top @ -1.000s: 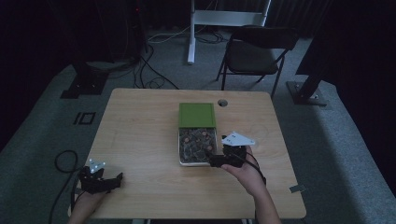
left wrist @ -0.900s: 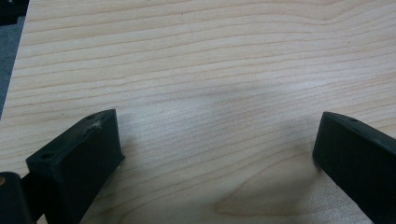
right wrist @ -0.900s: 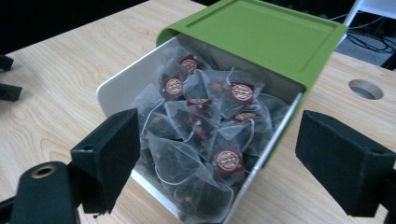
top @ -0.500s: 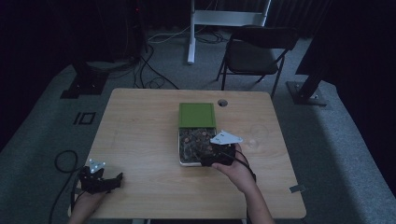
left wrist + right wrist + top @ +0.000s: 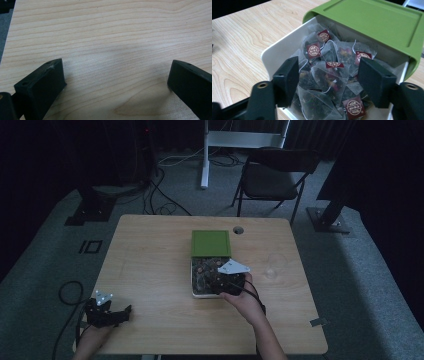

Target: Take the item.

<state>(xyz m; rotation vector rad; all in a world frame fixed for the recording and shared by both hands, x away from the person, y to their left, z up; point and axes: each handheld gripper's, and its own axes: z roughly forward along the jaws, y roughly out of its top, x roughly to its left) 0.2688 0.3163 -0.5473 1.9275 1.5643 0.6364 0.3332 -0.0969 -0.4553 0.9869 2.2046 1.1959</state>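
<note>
Right gripper (image 5: 328, 82): shifted from beside the box (image 5: 274, 53) to over its tea bags (image 5: 329, 80); jaws narrowing, part-open, nothing gripped. Left gripper (image 5: 116, 82): unmoved, wide, empty.

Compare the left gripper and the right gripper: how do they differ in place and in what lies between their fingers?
The left gripper rests at the near left edge of the table, its fingers over bare wood; the right gripper hangs over the white box of tea bags. The left fingers stand wide; the right have just been closing, a tea bag between them, not yet pressed. Both are black and hand-held.
</note>
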